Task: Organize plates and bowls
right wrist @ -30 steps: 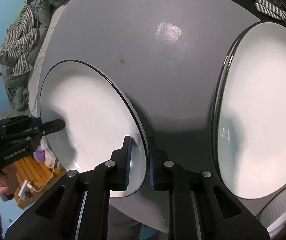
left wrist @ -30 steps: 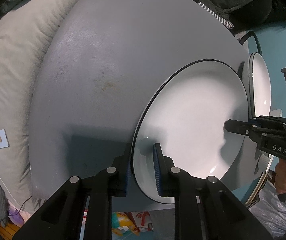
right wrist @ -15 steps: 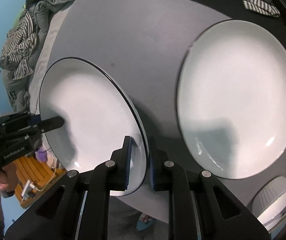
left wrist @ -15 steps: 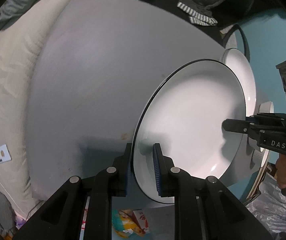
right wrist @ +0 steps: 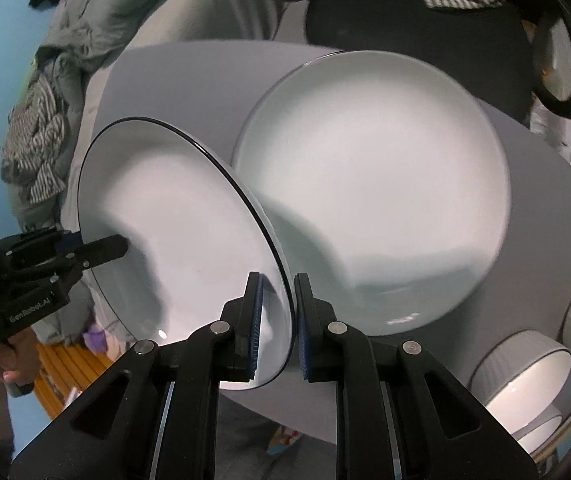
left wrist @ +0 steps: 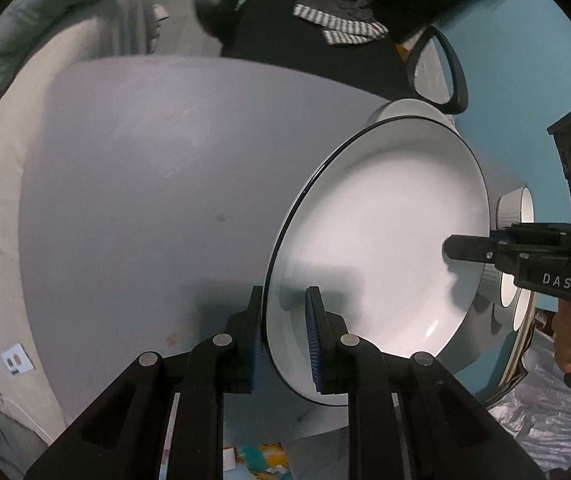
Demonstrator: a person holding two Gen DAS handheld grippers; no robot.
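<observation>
While both grippers carry the black-rimmed white round plate (right wrist: 173, 236) above the grey desk (left wrist: 133, 184) | left gripper (left wrist: 284, 334) and right gripper (right wrist: 276, 320) jaws clamped on opposite rims | best kept level, centred over the second white plate (right wrist: 377, 184), lowered evenly, released together.

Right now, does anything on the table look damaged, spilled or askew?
No damage or spill shows. The black-rimmed plate is held off the grey table by the left gripper and right gripper, partly overlapping the second plate.
</observation>
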